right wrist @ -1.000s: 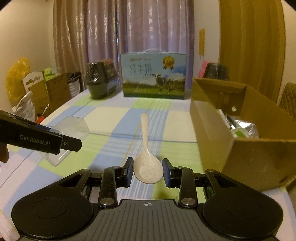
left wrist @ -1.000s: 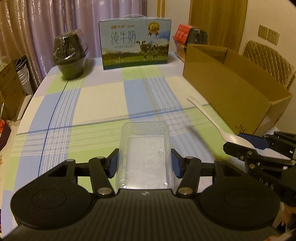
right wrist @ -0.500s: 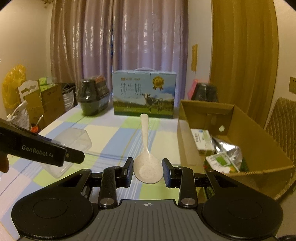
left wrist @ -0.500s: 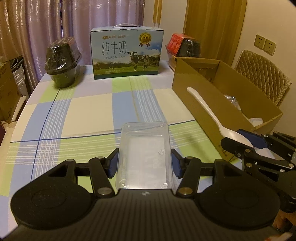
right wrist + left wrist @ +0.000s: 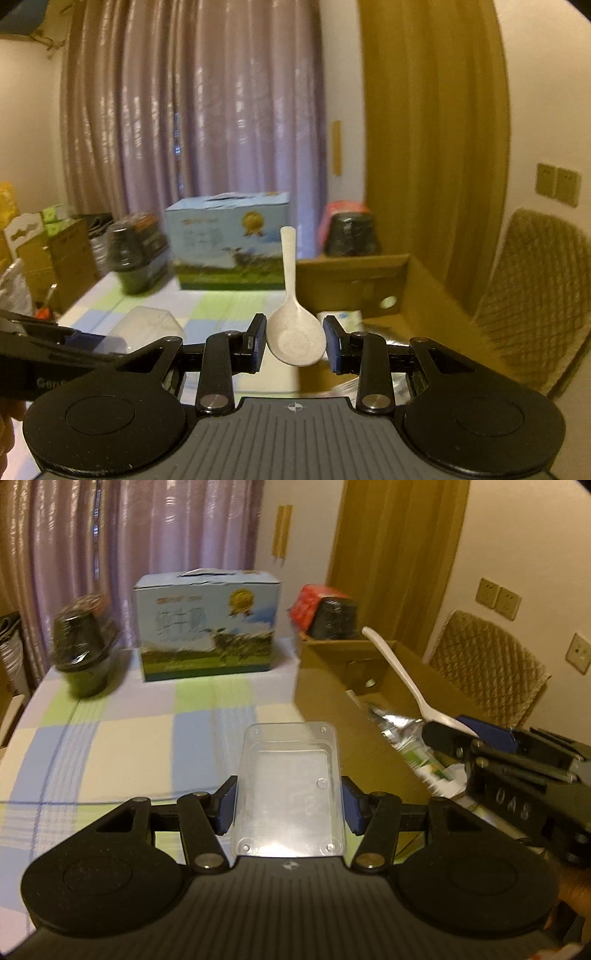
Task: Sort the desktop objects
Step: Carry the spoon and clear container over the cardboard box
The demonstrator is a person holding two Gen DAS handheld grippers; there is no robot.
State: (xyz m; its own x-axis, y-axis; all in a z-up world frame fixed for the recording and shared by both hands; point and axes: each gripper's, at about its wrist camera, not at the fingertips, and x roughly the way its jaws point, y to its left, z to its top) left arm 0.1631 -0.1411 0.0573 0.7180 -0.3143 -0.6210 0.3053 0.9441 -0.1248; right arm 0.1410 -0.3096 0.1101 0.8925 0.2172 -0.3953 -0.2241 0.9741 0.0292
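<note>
My left gripper [image 5: 288, 805] is shut on a clear plastic box [image 5: 290, 779], holding it by its long sides above the checked tablecloth [image 5: 147, 738], close to the near wall of the open cardboard box [image 5: 332, 709]. My right gripper [image 5: 294, 341] is shut on the bowl of a white spoon [image 5: 291, 321], whose handle points up and away. In the left wrist view the spoon [image 5: 399, 672] and the right gripper [image 5: 454, 734] hang over the cardboard box. The clear box [image 5: 144, 325] and left gripper [image 5: 59, 339] show at the left of the right wrist view.
Packets [image 5: 402, 727] lie inside the cardboard box [image 5: 406, 295]. At the table's far end stand a milk carton [image 5: 207, 627], a wrapped dark pot [image 5: 81, 642] and a red and black bundle [image 5: 325, 613]. A woven chair [image 5: 487, 664] is to the right.
Both grippers have risen and moved right toward the cardboard box, carrying the clear box and the spoon. The spoon now hangs over the box's opening; both grips are unchanged.
</note>
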